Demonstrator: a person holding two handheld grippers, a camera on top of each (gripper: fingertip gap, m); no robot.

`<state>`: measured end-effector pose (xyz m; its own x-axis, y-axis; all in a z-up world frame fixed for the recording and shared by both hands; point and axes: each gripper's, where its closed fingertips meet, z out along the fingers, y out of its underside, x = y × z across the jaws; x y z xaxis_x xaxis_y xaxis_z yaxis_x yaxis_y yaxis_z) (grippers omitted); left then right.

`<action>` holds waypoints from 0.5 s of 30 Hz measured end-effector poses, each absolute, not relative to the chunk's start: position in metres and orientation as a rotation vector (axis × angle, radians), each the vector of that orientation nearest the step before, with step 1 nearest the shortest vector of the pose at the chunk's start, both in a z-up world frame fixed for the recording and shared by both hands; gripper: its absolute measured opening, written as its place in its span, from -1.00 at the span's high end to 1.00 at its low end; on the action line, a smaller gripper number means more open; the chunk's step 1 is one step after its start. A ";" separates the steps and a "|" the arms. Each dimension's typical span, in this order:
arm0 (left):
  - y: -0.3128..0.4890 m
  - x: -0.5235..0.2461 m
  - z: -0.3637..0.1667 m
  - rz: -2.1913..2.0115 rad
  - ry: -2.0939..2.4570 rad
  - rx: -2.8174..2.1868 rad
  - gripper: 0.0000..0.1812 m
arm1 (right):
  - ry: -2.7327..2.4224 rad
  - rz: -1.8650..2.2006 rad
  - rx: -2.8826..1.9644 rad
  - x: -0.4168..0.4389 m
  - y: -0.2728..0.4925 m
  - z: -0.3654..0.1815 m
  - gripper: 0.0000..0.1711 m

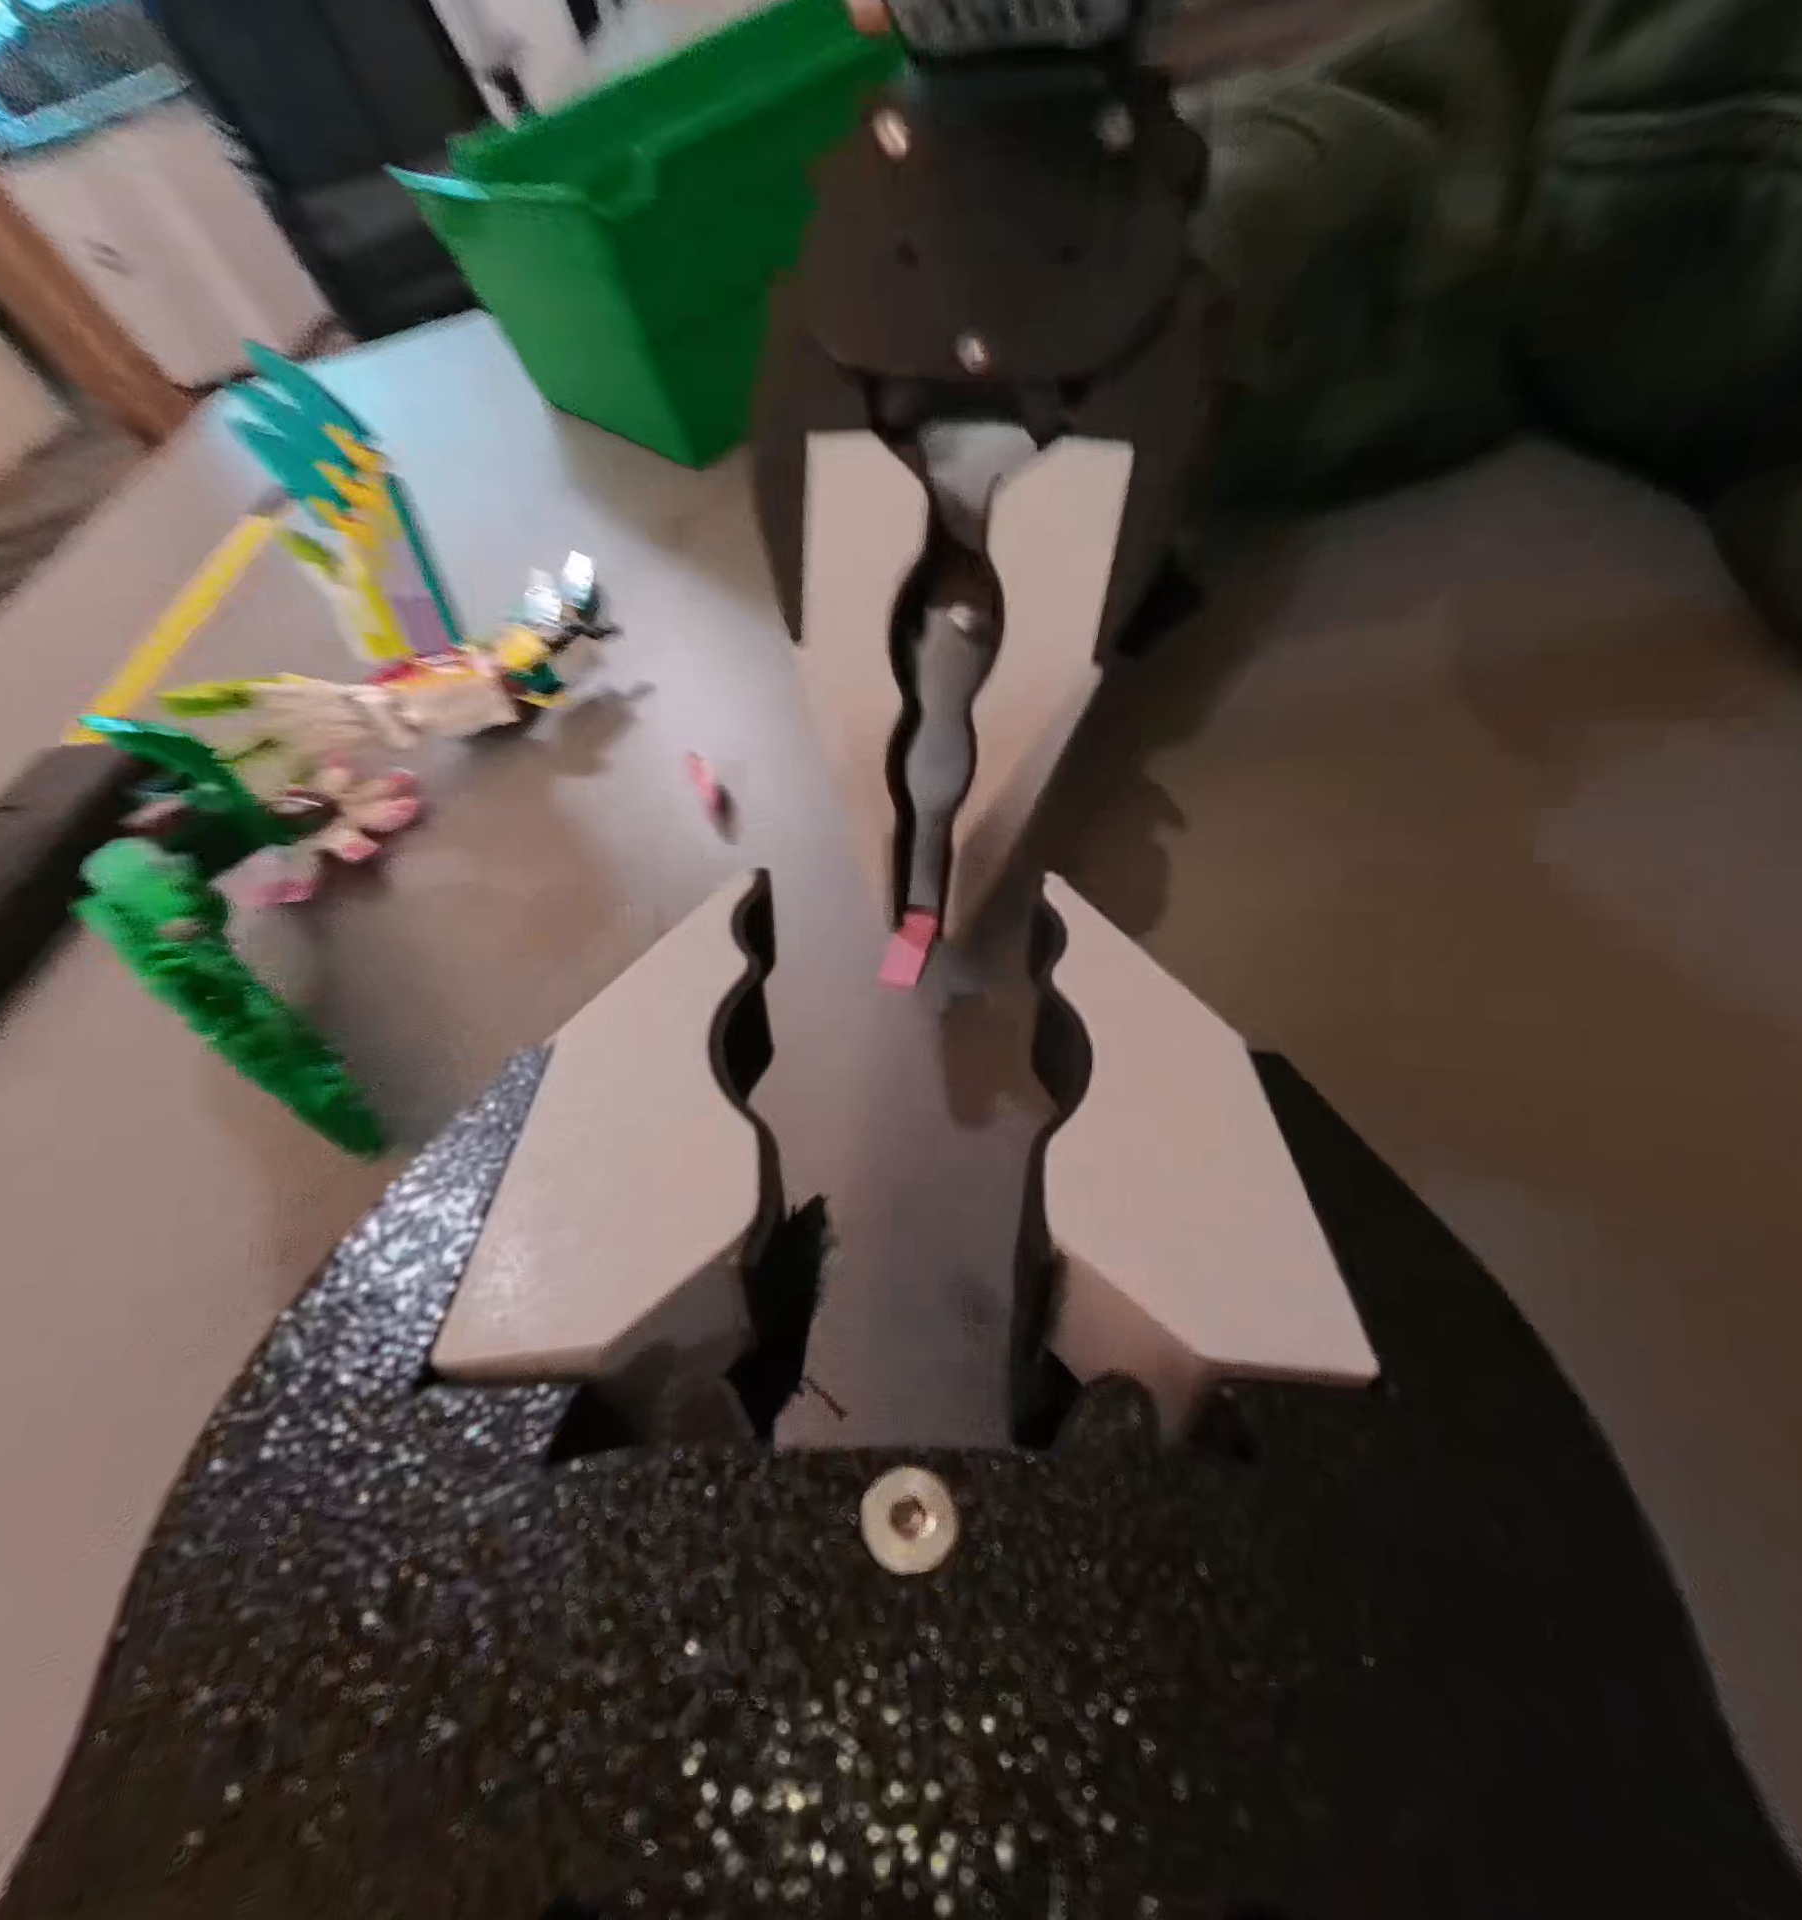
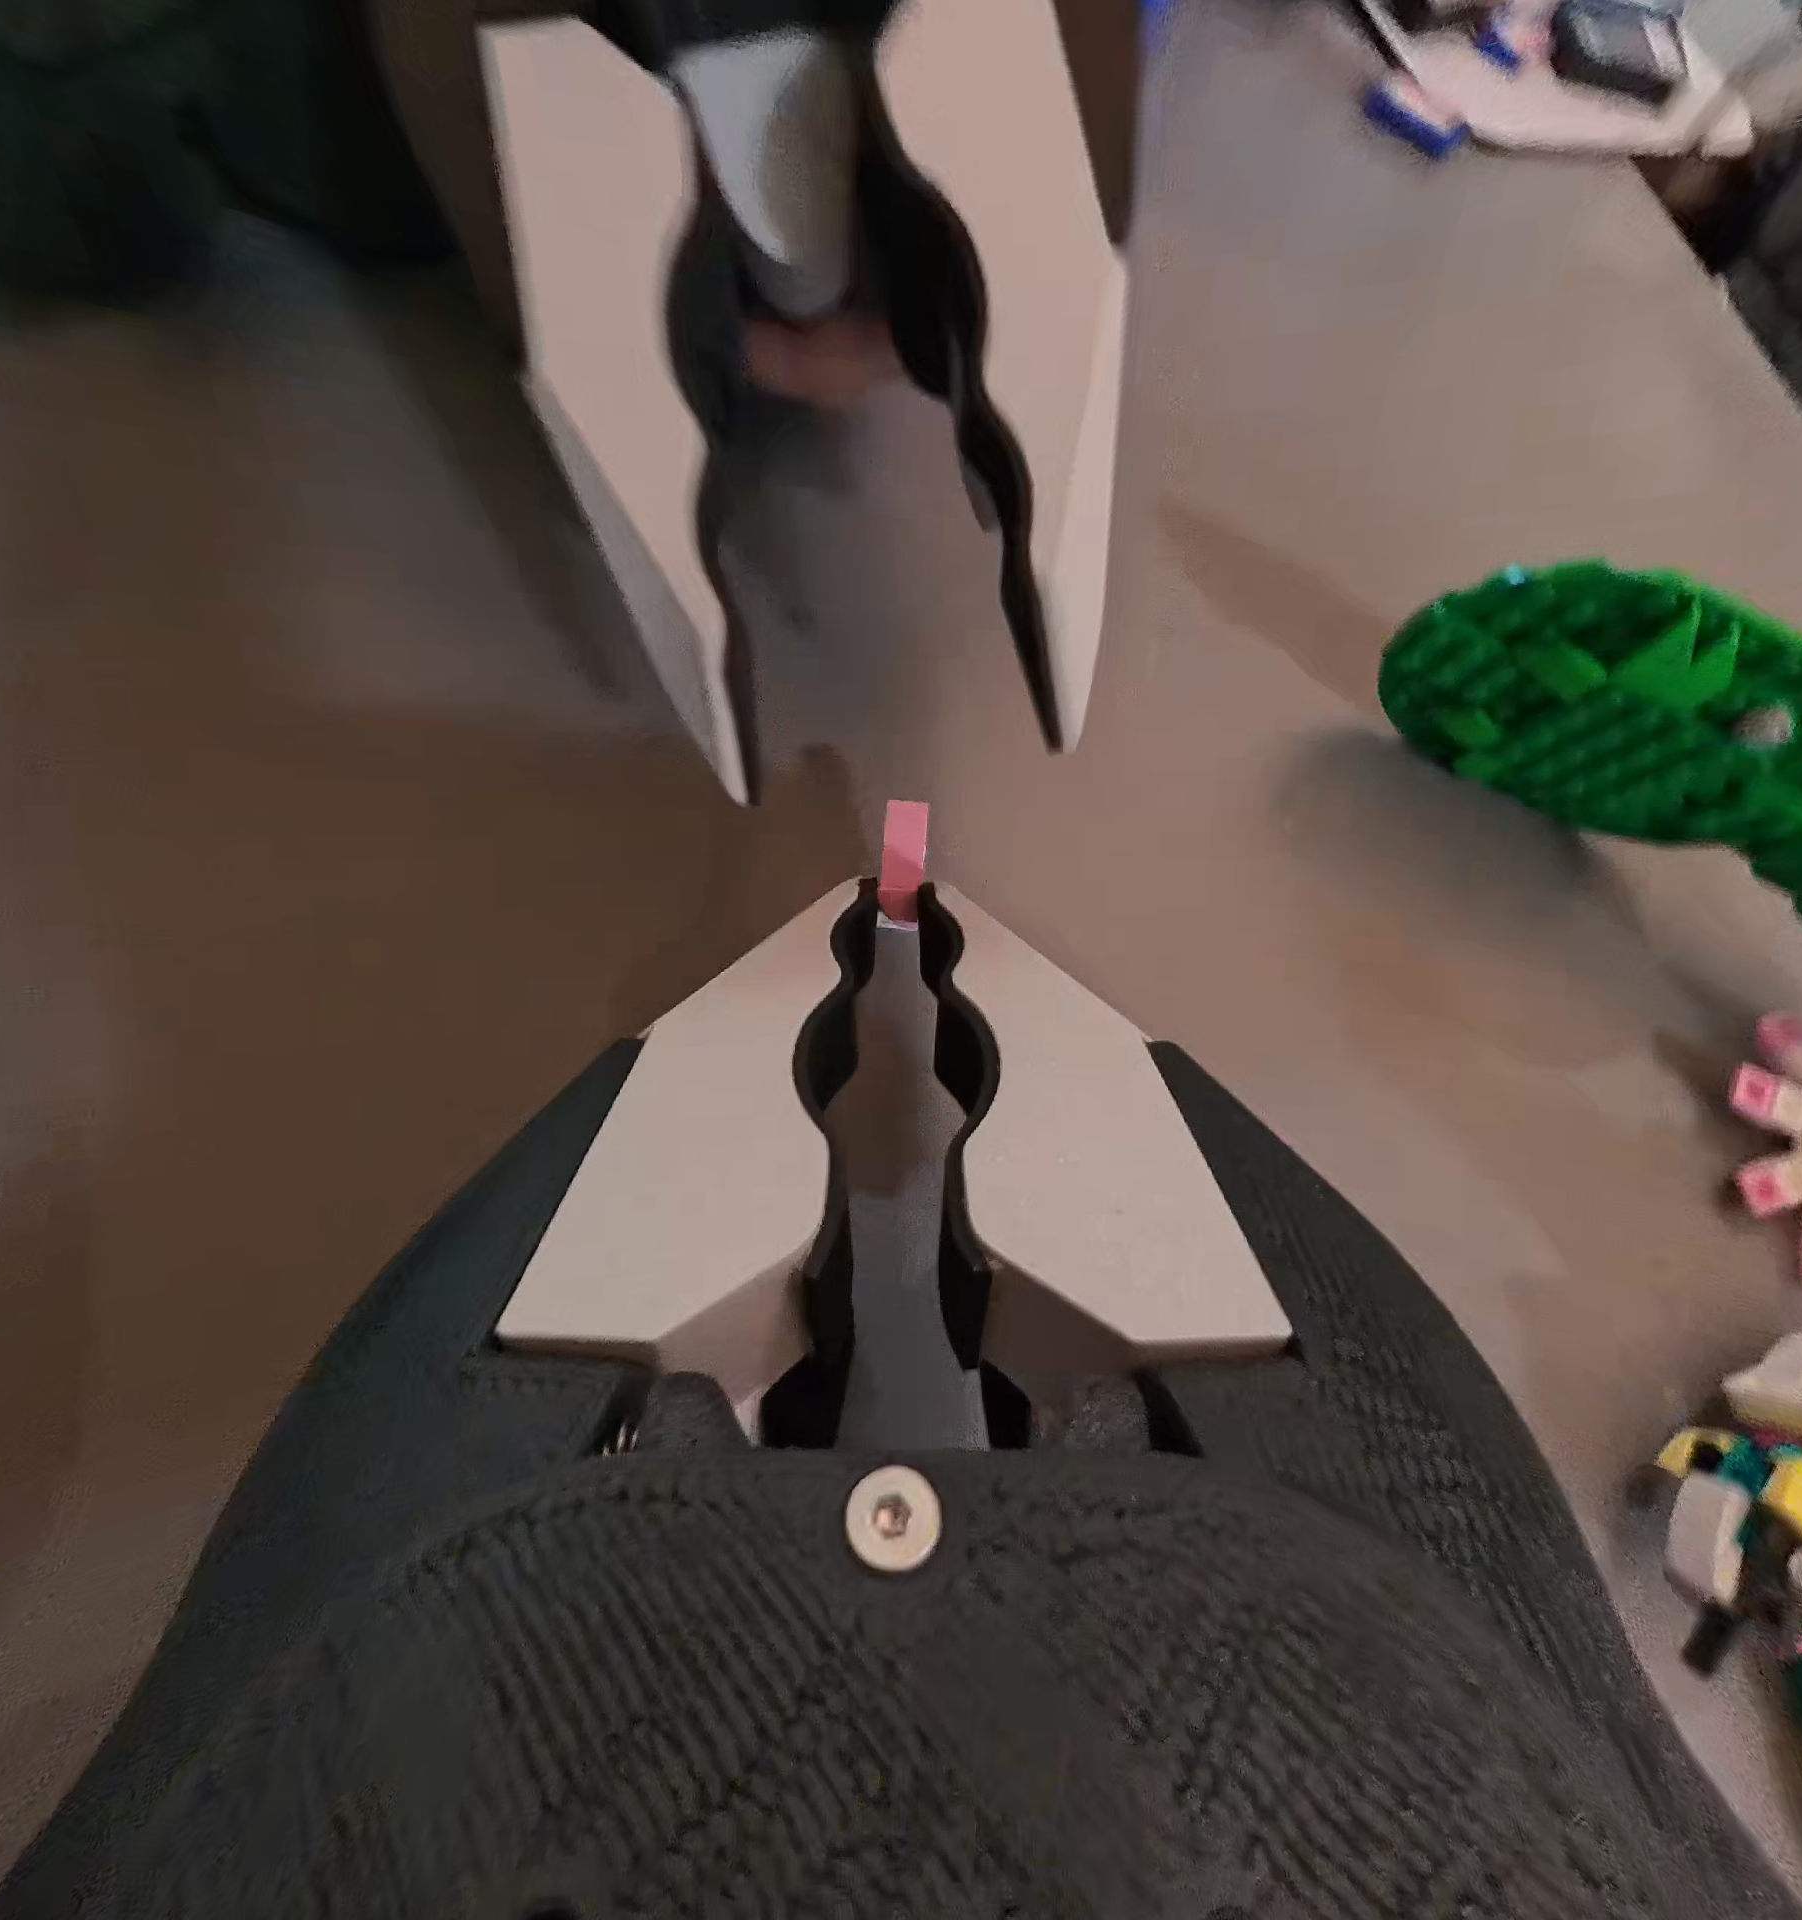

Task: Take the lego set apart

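My right gripper [image 2: 895,891] is shut on a small pink brick [image 2: 902,847] held at its fingertips, just above the grey table [image 2: 357,831]. My left gripper [image 1: 905,888] is open and empty, and faces the right gripper tip to tip with the pink brick [image 1: 905,958] just in front of it. The right gripper [image 1: 928,920] comes down from the top of the left wrist view. The left gripper [image 2: 899,769] comes down from the top of the right wrist view. The rest of the lego set lies to one side: a teal and yellow build [image 1: 357,540], a green leafy plate [image 1: 211,977] and pink flower pieces [image 1: 357,831].
A green bin [image 1: 648,260] stands at the table's far side next to a dark green sofa [image 1: 1551,208]. A loose pink piece [image 1: 710,790] lies on the table. The right wrist view shows the green plate [image 2: 1624,727], pink pieces [image 2: 1801,1174] and a colourful build [image 2: 1790,1486] at the right.
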<state>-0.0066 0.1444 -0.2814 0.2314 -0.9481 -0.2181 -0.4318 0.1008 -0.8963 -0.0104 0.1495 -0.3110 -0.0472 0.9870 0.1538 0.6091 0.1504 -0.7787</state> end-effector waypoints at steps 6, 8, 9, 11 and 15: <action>0.139 0.004 -0.308 -0.493 1.512 -1.536 0.79 | -1.842 0.556 -1.289 -0.003 0.143 -0.305 0.94; 0.142 0.005 -0.305 -0.486 1.477 -1.529 0.90 | -1.856 0.553 -1.272 -0.003 0.141 -0.304 0.94; 0.142 0.005 -0.305 -0.493 1.477 -1.538 0.92 | -1.863 0.553 -1.267 -0.002 0.140 -0.304 0.94; 0.141 0.007 -0.308 -0.510 1.484 -1.579 0.92 | -1.879 0.546 -1.258 0.000 0.140 -0.306 0.94; 0.146 0.005 -0.318 -0.483 1.473 -1.704 0.93 | -1.898 0.383 -1.131 0.001 0.141 -0.307 0.94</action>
